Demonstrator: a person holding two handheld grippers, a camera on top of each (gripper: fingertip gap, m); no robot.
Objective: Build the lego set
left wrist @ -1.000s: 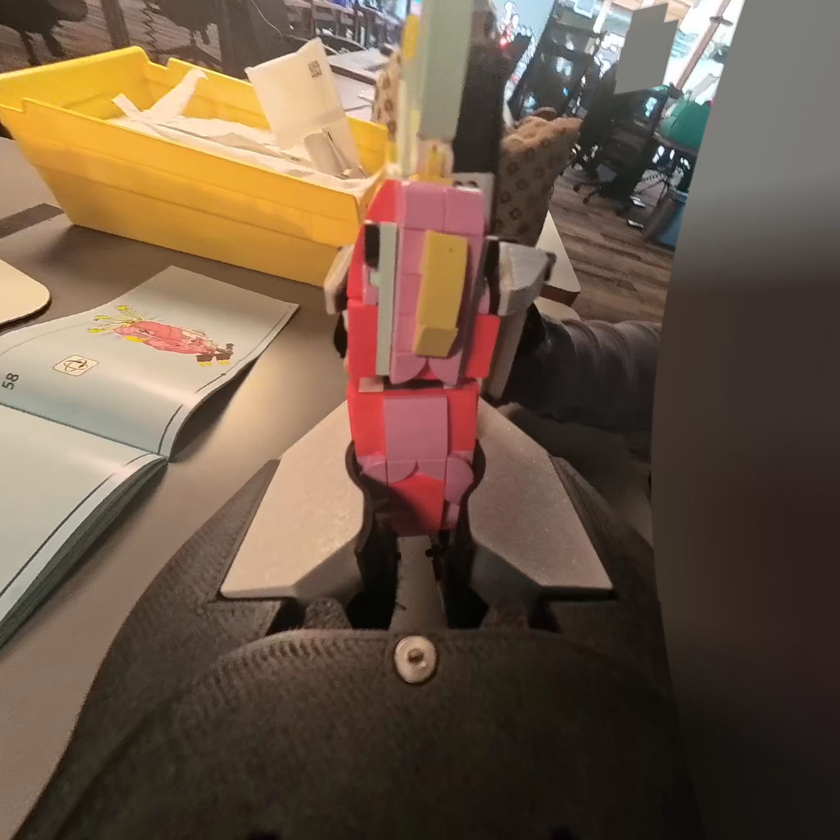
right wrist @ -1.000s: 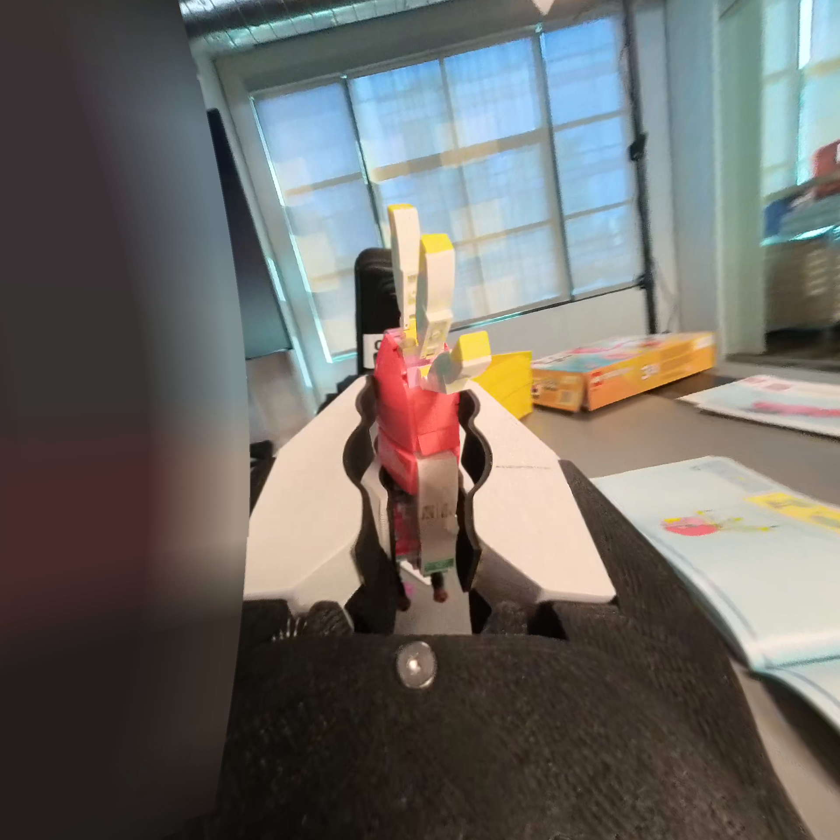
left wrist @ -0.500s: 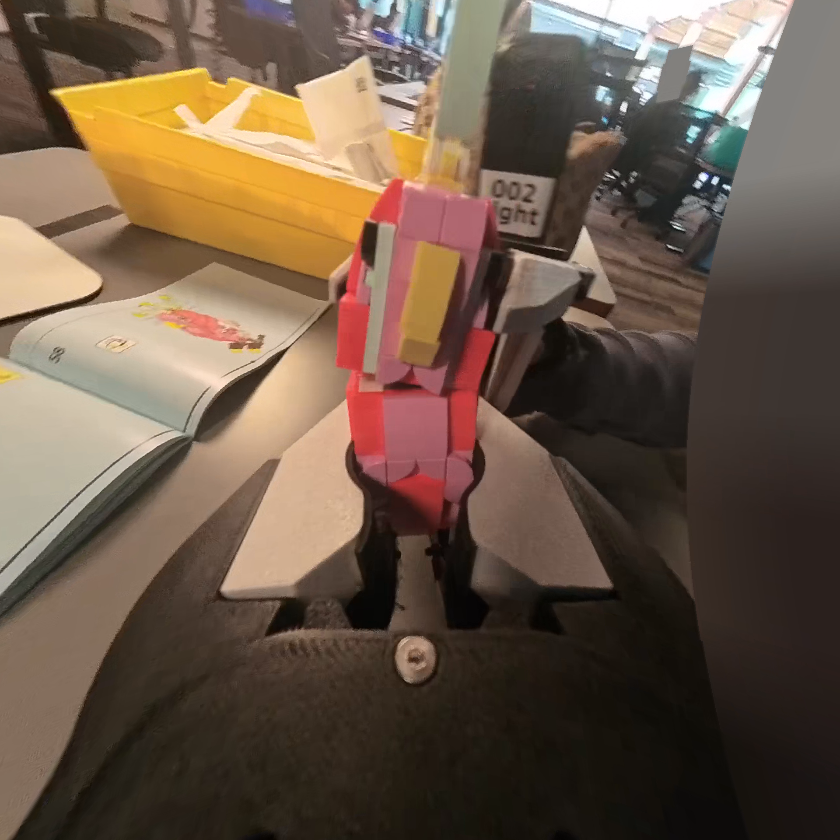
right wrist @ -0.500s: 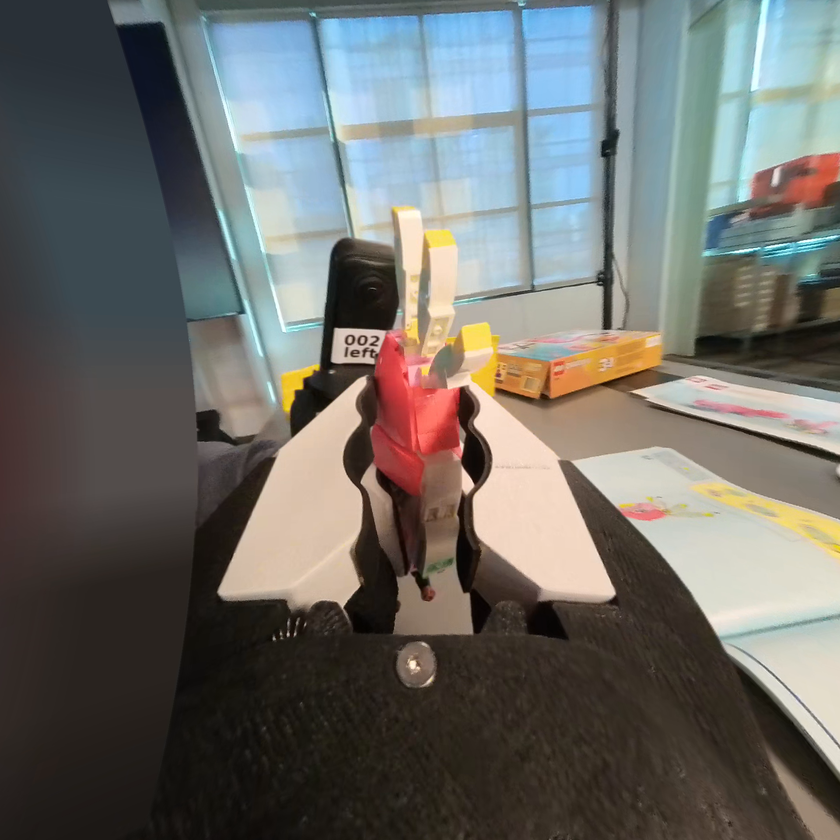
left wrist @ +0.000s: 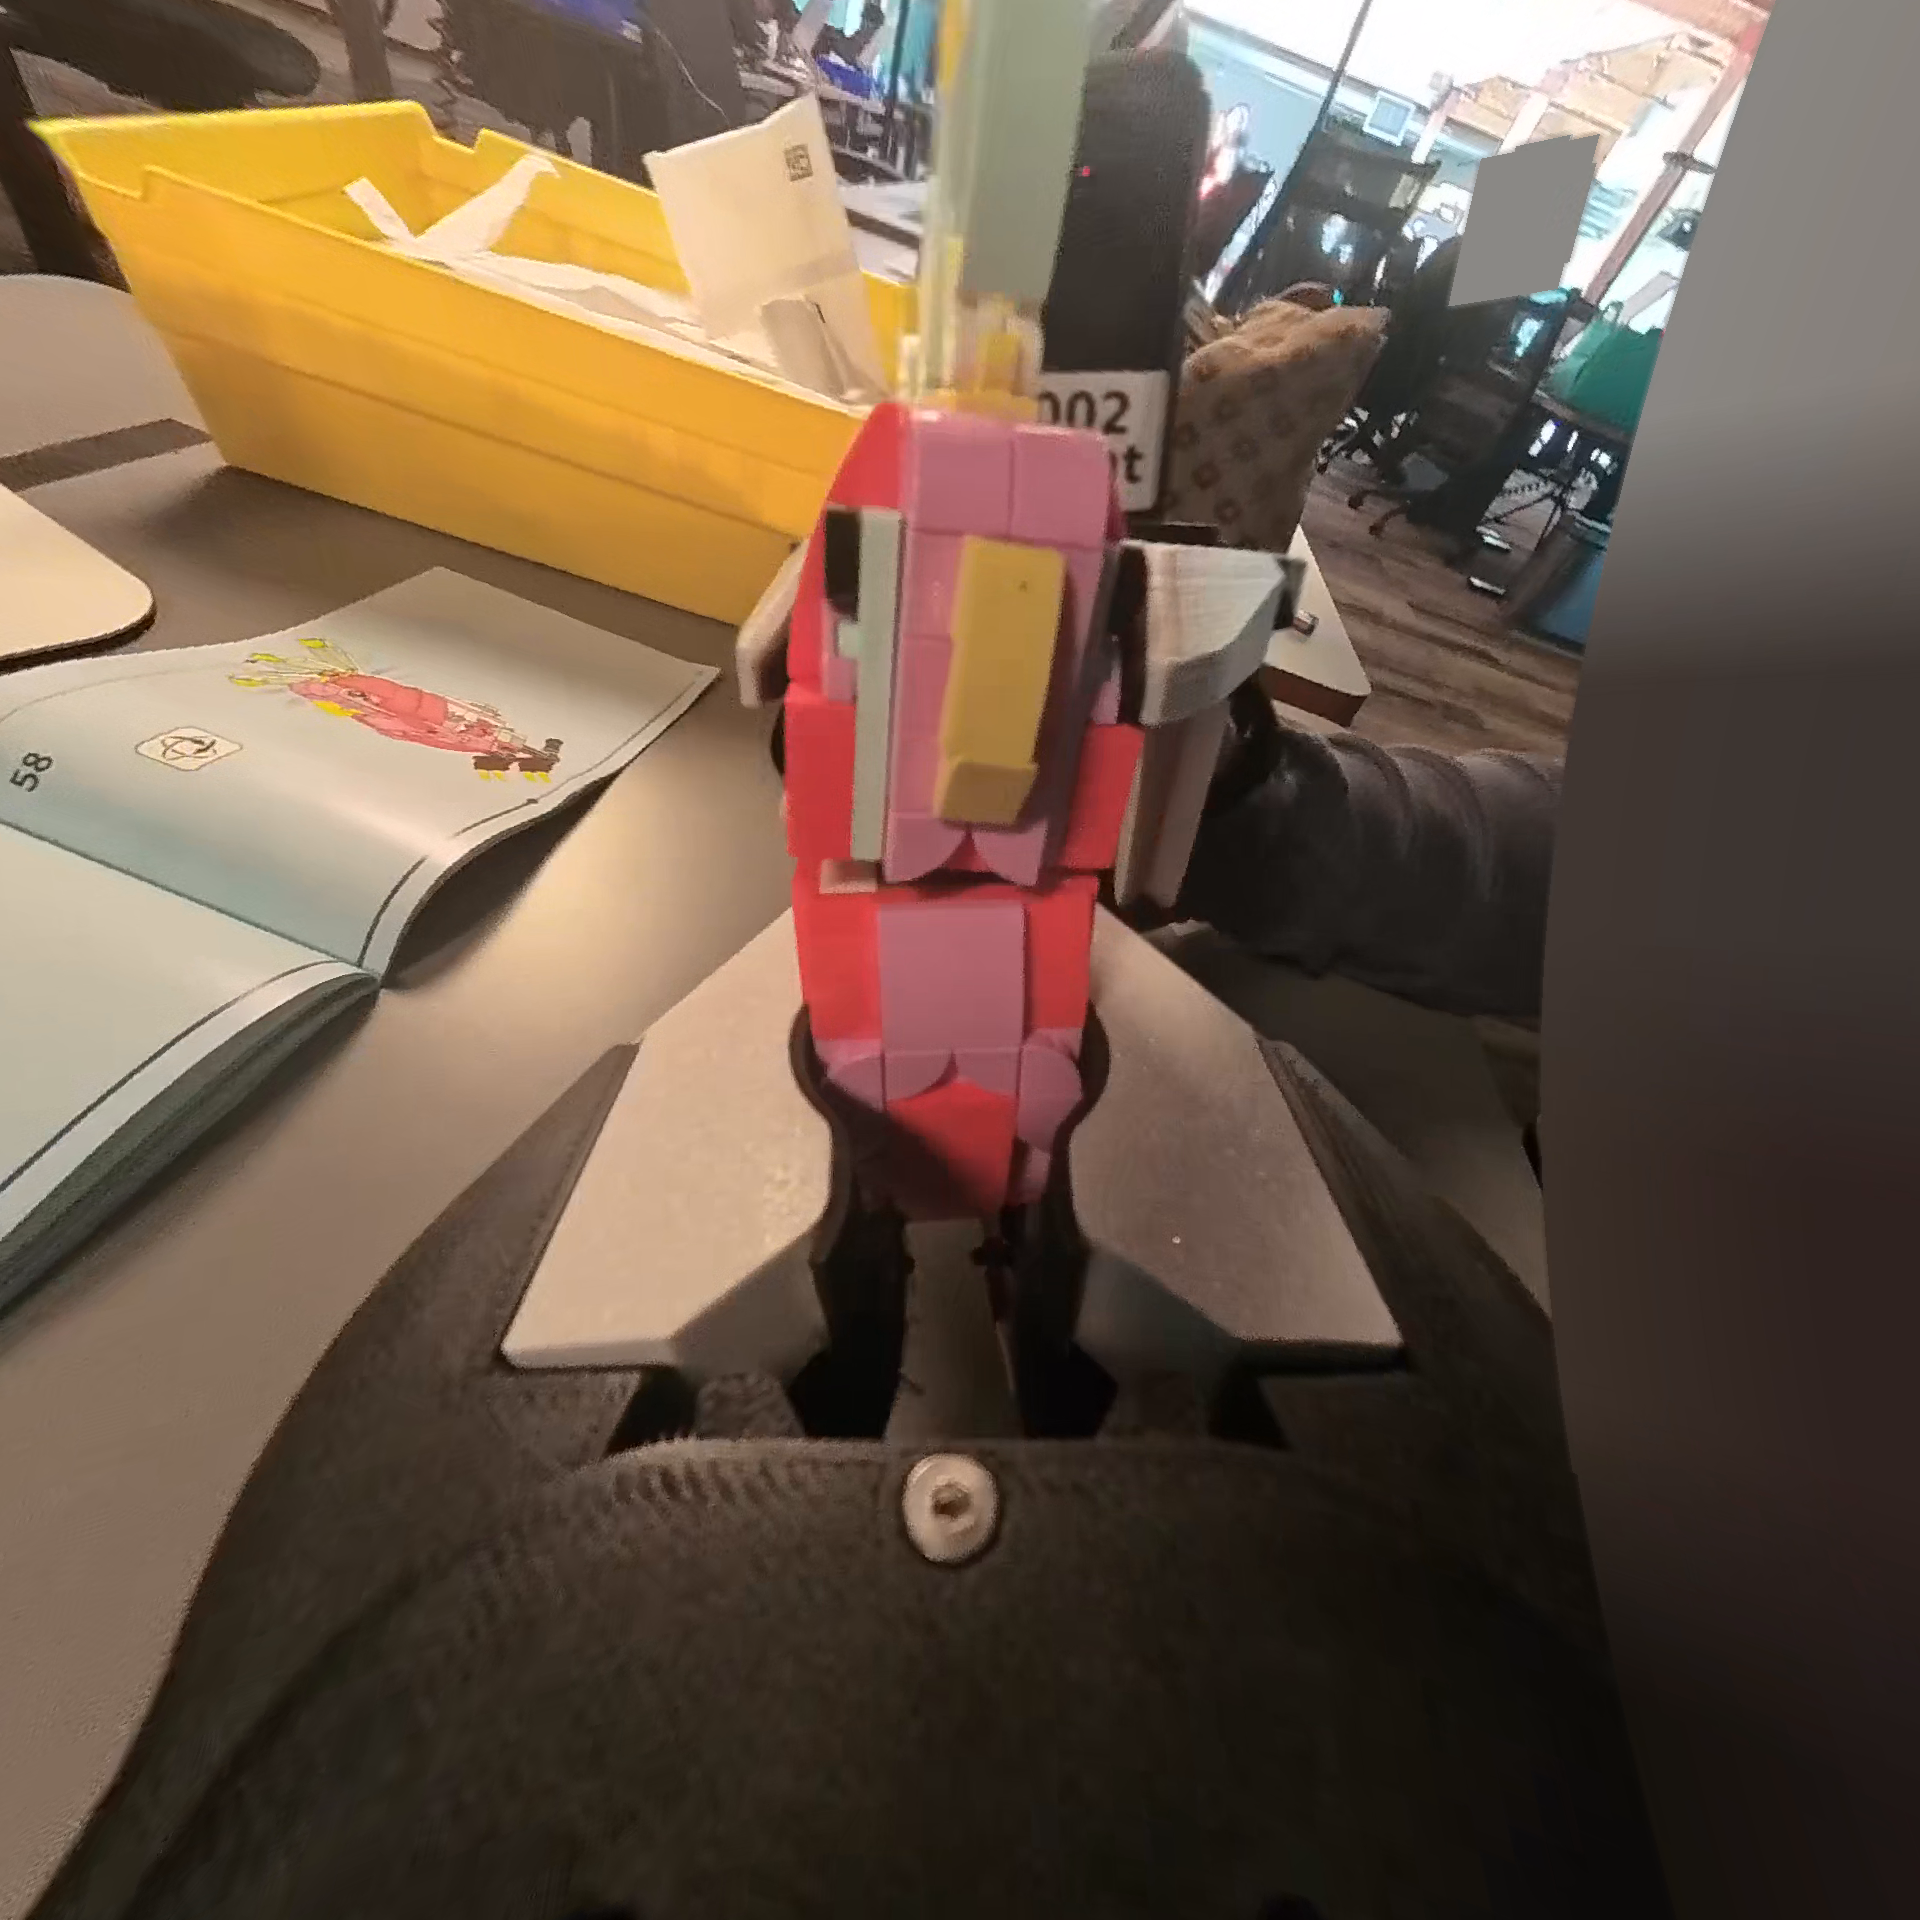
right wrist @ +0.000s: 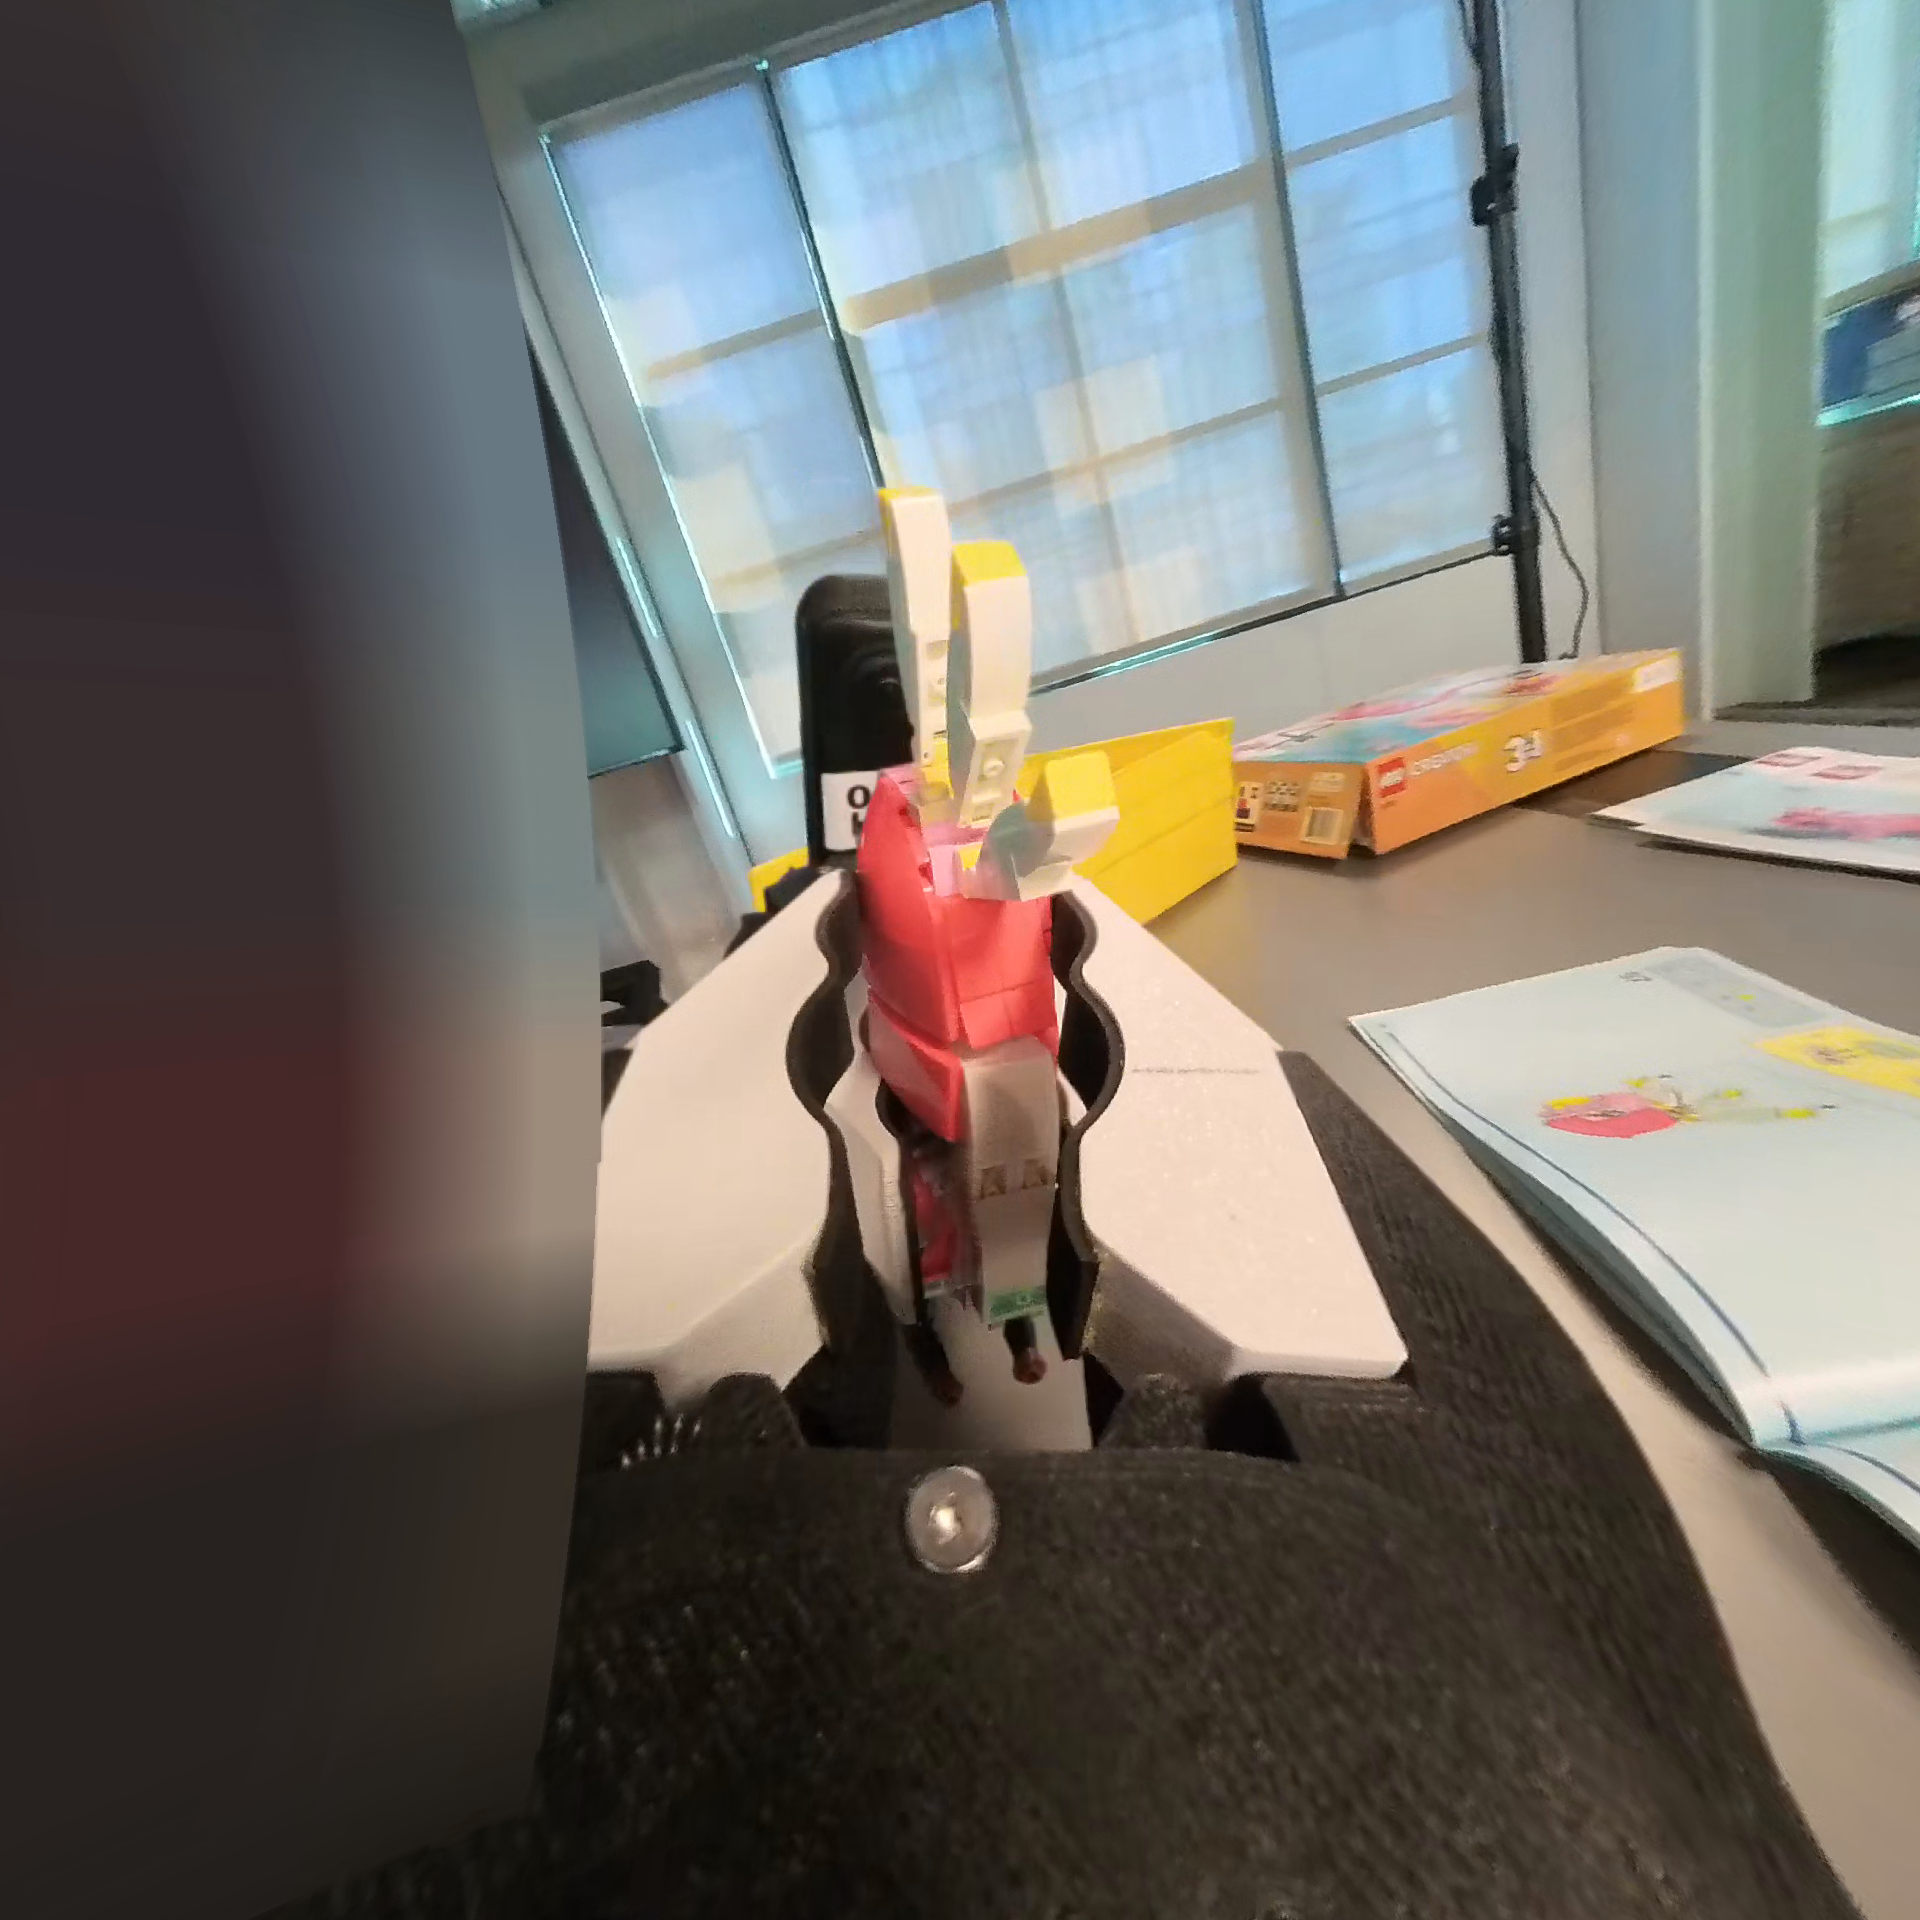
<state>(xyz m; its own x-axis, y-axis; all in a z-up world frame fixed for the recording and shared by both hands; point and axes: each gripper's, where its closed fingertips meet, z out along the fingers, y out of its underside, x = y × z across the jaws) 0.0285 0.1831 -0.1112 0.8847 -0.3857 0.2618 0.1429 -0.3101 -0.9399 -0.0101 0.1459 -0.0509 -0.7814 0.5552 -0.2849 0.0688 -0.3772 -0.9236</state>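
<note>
A red and pink brick model (left wrist: 945,831) with a yellow piece on its front and pale yellow-tipped fins on top is held above the grey table (left wrist: 582,935) by both grippers. My left gripper (left wrist: 945,1049) is shut on its lower section. The right gripper's white fingers (left wrist: 1195,644) clamp its upper section in the left wrist view. In the right wrist view my right gripper (right wrist: 956,935) is shut on the same model (right wrist: 956,966), with the fins (right wrist: 966,665) sticking up past the fingertips. The left gripper's black body (right wrist: 842,696) shows behind it.
A yellow bin (left wrist: 416,343) with paper scraps stands at the back left. An open instruction booklet (left wrist: 260,810) lies left of the model and shows in the right wrist view (right wrist: 1662,1143). An orange box (right wrist: 1455,758) lies farther back. A person's sleeve (left wrist: 1382,862) reaches in. The tips of one gripper are about 7 cm away from the tips of the other.
Both grippers keep their hold on the model. The pair has shifted and tilted a little, so the background has swung in both views.
</note>
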